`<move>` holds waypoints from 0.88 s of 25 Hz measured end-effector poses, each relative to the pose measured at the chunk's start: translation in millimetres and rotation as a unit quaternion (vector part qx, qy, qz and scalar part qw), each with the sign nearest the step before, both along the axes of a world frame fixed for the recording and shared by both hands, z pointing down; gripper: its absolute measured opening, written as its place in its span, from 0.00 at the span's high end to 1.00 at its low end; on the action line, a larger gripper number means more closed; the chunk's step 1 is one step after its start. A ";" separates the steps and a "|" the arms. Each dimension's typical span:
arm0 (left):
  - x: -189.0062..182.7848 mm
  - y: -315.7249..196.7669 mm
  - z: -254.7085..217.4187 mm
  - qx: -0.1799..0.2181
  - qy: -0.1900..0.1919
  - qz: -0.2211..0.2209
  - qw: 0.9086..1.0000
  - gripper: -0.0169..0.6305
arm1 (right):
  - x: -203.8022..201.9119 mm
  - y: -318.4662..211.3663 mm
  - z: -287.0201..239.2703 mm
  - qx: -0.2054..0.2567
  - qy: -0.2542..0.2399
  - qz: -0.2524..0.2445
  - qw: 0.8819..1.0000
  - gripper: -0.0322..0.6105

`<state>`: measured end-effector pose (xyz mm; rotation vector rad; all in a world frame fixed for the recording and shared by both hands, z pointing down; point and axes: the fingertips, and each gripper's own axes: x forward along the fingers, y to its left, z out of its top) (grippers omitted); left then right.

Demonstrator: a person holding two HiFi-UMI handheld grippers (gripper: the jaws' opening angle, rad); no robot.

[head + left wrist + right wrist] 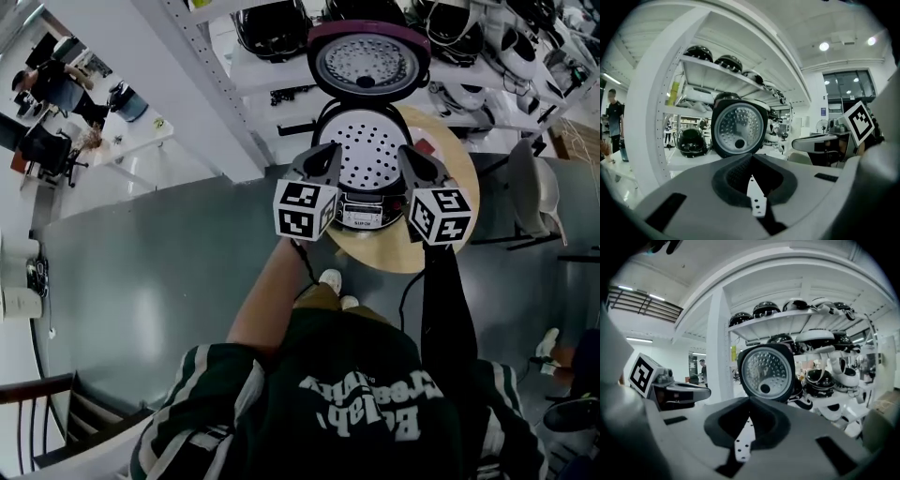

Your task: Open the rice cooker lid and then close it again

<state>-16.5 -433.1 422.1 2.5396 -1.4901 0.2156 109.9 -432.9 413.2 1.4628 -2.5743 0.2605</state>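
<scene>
The room has a grey floor (141, 281) and tall white shelves (281, 73) full of round black and white cookers (272, 28). A small round wooden table (394, 251) stands in front of the shelves, and the rice cooker (370, 155) sits on it. Its lid (368, 58) is open and stands straight up at the back, with a dark red rim. The inside of the lid is shiny silver with many little dots and one dark round knob near the bottom. The pot under it also shows a white plate full of holes. A grey chair (534, 192) stands just beside the table on the right. Far off on the left, people sit at a white desk (131, 136). Nothing stands between the tongs and the cooker. The person holds both arms out over the near side of the table. The left tongs (328, 150) are at the cooker's left front and the right tongs (410, 152) at its right front, close to it. Both point at the open lid (739, 129) (766, 372). The left tongs (751, 155) are pressed together with nothing in them, and so are the right tongs (750, 399).
</scene>
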 end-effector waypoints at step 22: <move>-15.2 -207.9 -171.2 0.108 -0.075 0.032 0.991 0.98 | -19.3 -211.4 -165.8 0.054 0.079 0.022 0.995 0.95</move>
